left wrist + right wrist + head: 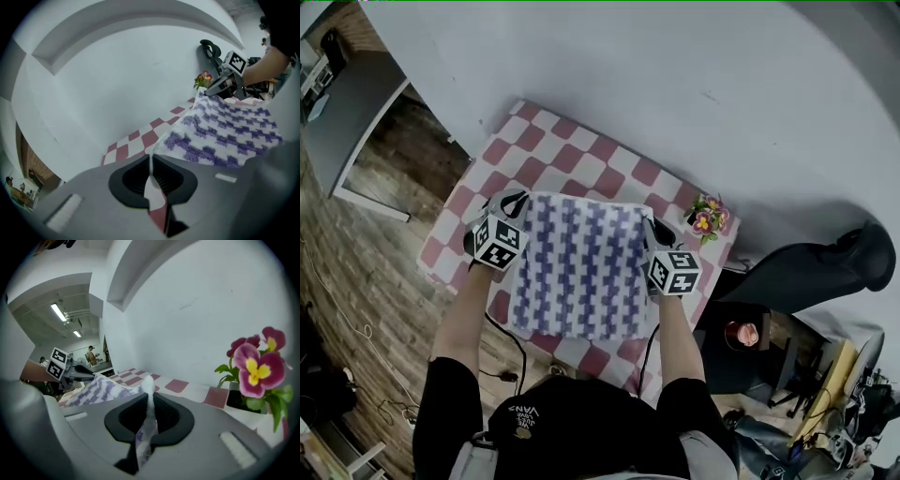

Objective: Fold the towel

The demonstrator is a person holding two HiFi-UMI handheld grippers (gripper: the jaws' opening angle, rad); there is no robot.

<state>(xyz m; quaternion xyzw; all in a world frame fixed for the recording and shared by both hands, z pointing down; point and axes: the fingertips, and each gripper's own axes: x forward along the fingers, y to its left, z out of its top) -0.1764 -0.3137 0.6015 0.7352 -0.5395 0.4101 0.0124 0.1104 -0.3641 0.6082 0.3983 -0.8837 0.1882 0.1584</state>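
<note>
A white towel with a purple block pattern hangs spread between my two grippers over the red-and-white checked table. My left gripper is shut on the towel's far left corner, and a thin fold of cloth shows between its jaws. My right gripper is shut on the far right corner, with the pinched towel edge running up through its jaws. The towel's near edge drapes toward the table's front. Each gripper view shows the other gripper across the towel: the right gripper and the left gripper.
A small pot of pink and yellow flowers stands at the table's far right corner, close to my right gripper. A white wall runs behind the table. A black chair stands to the right, and wooden floor lies to the left.
</note>
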